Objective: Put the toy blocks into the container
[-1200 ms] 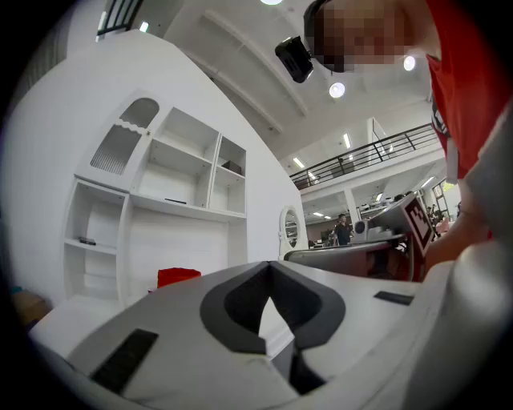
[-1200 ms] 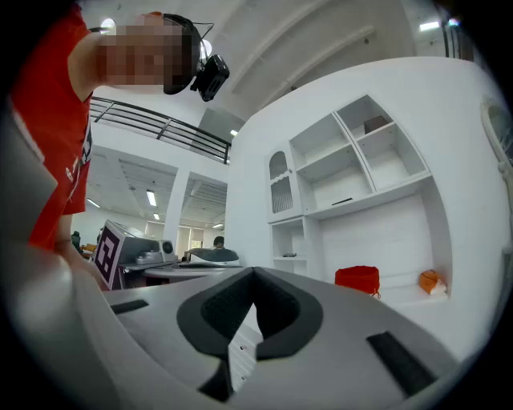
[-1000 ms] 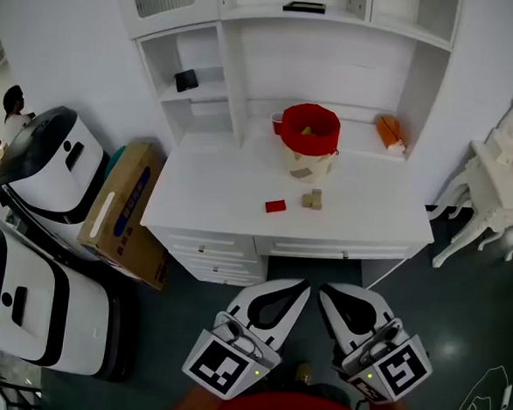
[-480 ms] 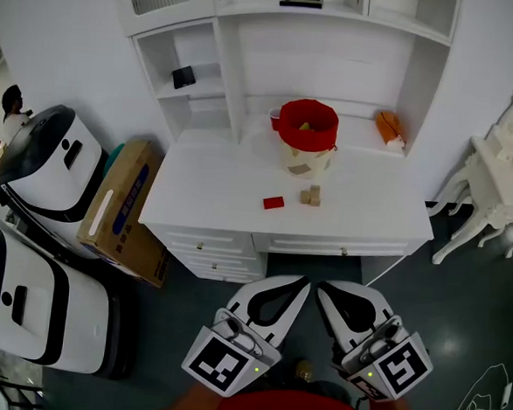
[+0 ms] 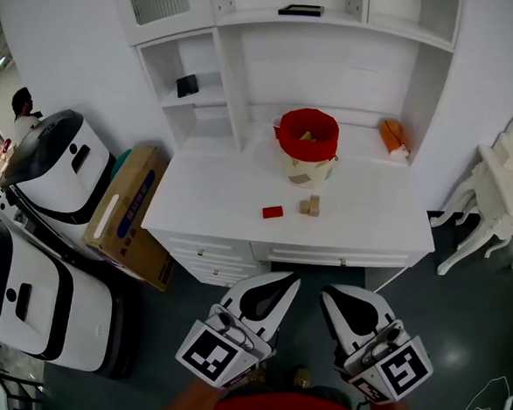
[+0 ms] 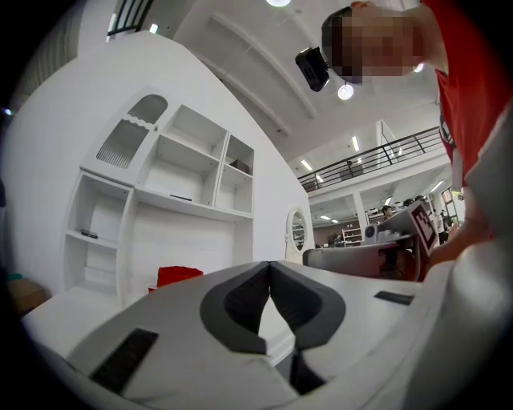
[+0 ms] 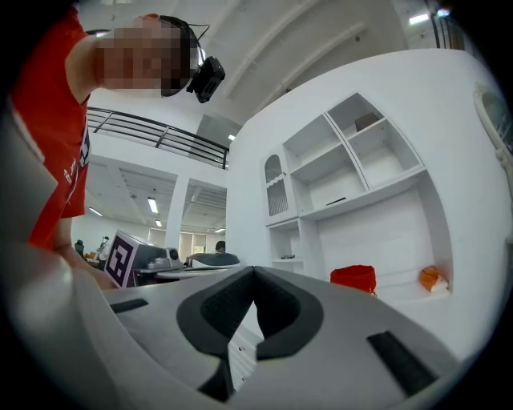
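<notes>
Both the left hand-held gripper [image 5: 291, 282] and the right hand-held gripper [image 5: 327, 292] have jaws pressed together on nothing, over the floor [image 5: 425, 299] short of the table [image 5: 204, 196] front edge. A red block [image 5: 273, 212] and tan blocks [image 5: 309, 206] lie mid-table with bare surface around them. The container [image 5: 308, 142] stands behind them.

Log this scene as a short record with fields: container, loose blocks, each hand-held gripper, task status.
Container: red-rimmed bucket at the back of the white desk, with a yellow piece inside
Loose blocks: red block; a cluster of tan blocks just to its right
Left hand-held gripper: shut, empty, short of the desk
Right hand-held gripper: shut, empty, short of the desk
Task status: loose blocks not yet in the bucket
</notes>
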`<state>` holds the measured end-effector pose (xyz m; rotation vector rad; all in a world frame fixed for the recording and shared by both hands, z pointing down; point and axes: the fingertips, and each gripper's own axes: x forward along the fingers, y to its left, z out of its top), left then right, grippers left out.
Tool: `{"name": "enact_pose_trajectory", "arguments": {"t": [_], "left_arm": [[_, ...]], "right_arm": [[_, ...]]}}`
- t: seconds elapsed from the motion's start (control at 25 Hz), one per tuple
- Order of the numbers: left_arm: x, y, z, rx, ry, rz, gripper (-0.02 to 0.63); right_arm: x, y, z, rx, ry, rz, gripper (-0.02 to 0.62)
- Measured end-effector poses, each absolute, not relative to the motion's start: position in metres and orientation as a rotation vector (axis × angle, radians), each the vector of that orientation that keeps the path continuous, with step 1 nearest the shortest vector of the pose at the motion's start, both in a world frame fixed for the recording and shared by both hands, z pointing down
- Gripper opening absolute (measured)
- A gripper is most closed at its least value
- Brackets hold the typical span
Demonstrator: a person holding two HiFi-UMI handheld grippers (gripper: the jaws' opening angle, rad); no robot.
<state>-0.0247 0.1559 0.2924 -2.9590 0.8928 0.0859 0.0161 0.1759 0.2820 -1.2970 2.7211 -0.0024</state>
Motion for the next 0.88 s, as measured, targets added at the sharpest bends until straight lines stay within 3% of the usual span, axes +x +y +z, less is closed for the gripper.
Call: {"name": "enact_pose_trajectory", "arguments": {"t": [0.88], "left_arm": [[-0.037, 0.056, 0.325, -2.93, 1.028, -0.067, 0.009]], "right_arm": [[0.016, 0.081, 0.3, -1.238, 2.789, 0.001, 0.011]]}}
